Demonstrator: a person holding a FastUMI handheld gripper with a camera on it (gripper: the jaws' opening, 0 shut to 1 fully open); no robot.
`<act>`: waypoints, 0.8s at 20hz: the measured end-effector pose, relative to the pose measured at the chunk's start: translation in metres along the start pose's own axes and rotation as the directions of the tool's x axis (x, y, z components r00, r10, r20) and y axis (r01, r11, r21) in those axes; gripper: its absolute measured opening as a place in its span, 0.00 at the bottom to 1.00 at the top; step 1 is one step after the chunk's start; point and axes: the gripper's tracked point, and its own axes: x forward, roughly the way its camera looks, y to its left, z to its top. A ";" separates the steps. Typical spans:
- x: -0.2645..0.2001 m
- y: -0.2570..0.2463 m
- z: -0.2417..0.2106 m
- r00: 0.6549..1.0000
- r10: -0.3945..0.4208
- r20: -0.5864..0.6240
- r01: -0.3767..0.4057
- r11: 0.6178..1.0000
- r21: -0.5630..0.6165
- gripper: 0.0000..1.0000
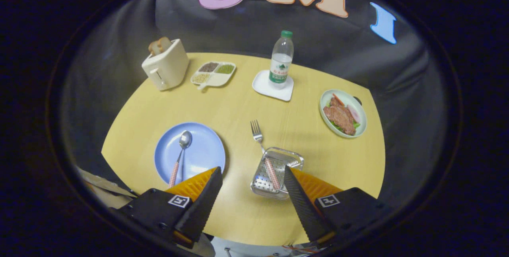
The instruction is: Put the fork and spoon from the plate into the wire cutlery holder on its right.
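While the gripper (253, 175) hangs wide open holding nothing, spoon (181, 154) lying on blue plate (206, 149), fork (265, 157) resting in cutlery holder (292, 157) beside it, tines sticking out.

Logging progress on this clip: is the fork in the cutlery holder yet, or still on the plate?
In. The fork lies with its handle in the wire cutlery holder, tines sticking out over the rim. The open gripper holds nothing.
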 end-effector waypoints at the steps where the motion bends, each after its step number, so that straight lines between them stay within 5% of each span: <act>1: -0.002 0.005 0.004 0.999 -0.014 0.045 0.014 1.000 0.001 1.00; 6: -0.010 0.045 0.000 0.986 -0.015 0.167 0.008 0.999 0.042 0.99; 16: 0.033 0.119 -0.037 0.980 -0.020 0.196 0.012 0.999 0.042 1.00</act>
